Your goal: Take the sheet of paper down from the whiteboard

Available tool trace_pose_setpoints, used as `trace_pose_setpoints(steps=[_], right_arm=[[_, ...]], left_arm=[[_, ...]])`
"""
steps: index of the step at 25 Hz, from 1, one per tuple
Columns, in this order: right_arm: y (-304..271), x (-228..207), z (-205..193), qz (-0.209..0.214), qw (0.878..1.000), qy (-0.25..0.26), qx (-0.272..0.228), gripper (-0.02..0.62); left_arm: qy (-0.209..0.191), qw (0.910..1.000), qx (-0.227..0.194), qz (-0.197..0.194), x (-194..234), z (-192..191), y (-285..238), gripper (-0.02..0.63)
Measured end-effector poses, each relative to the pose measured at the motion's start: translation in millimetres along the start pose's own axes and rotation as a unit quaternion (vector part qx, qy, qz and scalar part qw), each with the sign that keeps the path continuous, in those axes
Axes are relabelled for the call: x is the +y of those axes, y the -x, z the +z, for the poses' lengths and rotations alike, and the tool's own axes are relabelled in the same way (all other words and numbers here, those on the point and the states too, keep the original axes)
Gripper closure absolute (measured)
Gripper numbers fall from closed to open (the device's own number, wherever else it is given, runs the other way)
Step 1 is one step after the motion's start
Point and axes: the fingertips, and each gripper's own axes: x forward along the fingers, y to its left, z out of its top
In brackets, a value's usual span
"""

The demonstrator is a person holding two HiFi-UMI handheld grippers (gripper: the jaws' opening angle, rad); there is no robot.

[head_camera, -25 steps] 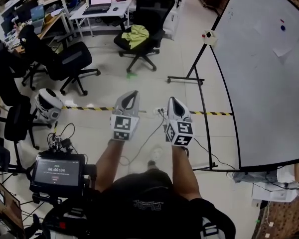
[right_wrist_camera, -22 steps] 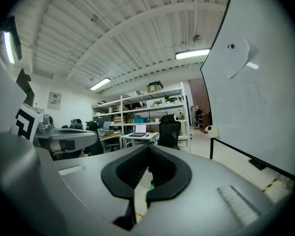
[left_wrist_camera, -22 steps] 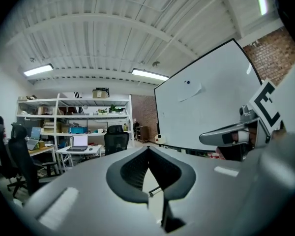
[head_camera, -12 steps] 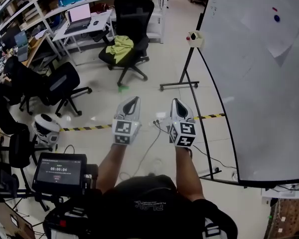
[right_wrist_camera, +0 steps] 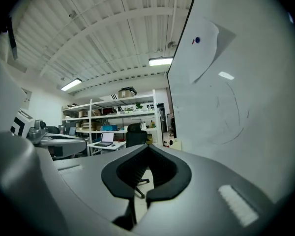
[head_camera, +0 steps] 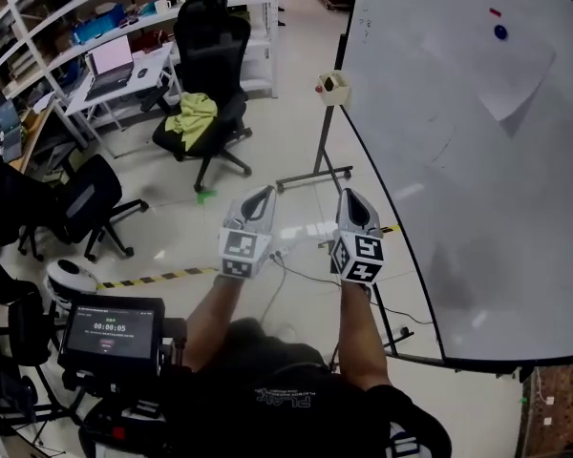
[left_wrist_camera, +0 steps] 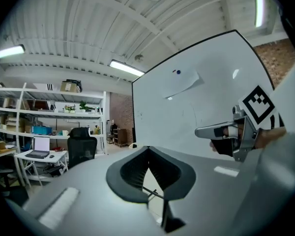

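Observation:
A white sheet of paper (head_camera: 504,72) hangs high on the whiteboard (head_camera: 458,208) at the right, under a blue magnet (head_camera: 499,31); a small red mark sits above it. Both grippers are held level side by side, well short of the board. My left gripper (head_camera: 261,196) is shut and empty, and so is my right gripper (head_camera: 350,197). The left gripper view shows the paper (left_wrist_camera: 185,84) far ahead, past the right gripper (left_wrist_camera: 221,130). In the right gripper view the paper (right_wrist_camera: 207,49) sits high up, its lower corner curling off the board.
The whiteboard's wheeled stand (head_camera: 310,172) and a small box (head_camera: 334,87) on its frame lie ahead. An office chair (head_camera: 207,74) with a yellow-green cloth, a desk with a laptop (head_camera: 110,60), more chairs at left, floor tape (head_camera: 162,277) and a cable are around.
The person has walked toward the whiteboard, carrying both shut grippers along; the board and its paper now look larger and nearer, and the chairs have slid left.

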Motion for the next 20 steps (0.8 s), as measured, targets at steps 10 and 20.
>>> trace_pose_setpoints(steps=[10, 20], right_arm=[[-37.2, -99.5, 15.2, -0.110, 0.994, 0.005, -0.020, 0.583], [-74.0, -155.2, 52.7, -0.235, 0.971, 0.016, -0.043, 0.583]], left_arm=[[-0.010, 0.9916, -0.041, -0.122, -45.5, 22.5, -131.8, 0.604], [-0.013, 0.9649, -0.061, -0.255, -56.6, 41.6, -231.2, 0.604]])
